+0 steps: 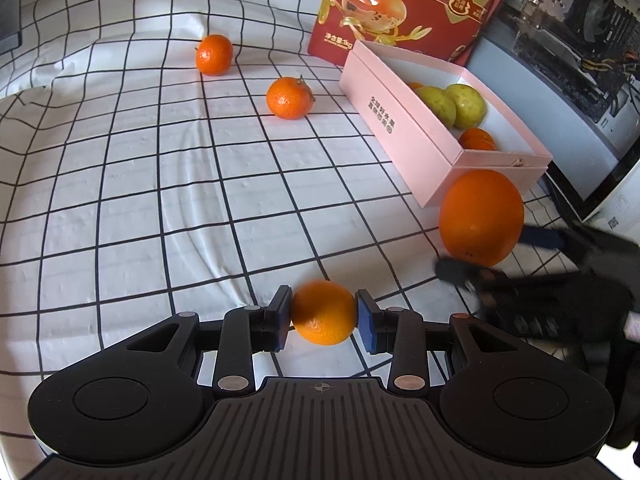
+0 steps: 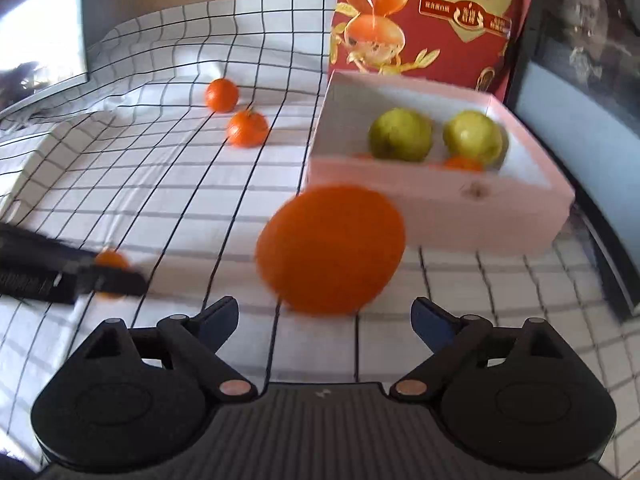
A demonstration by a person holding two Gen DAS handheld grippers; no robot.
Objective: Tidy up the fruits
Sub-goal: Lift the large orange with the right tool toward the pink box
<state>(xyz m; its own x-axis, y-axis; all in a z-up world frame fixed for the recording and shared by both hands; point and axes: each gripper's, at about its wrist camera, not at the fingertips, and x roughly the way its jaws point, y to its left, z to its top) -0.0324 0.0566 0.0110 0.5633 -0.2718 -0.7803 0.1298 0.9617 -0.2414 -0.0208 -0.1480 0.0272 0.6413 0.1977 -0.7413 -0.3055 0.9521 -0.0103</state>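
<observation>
Tangerine (image 1: pixel 323 312) sits squeezed in our left claw (image 1: pixel 323 316); our right claw (image 2: pixel 325 316) gapes beside the big orange (image 2: pixel 331 249), near the pink box (image 2: pixel 516 216).

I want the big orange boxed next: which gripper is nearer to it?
Right. The right gripper stands open just short of the big orange. The left gripper is shut on a small orange, off to the big orange's side.

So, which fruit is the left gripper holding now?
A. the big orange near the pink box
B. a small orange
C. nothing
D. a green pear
B: in the left wrist view the left gripper has both pads pressed on a small orange, clear of the big orange.
</observation>
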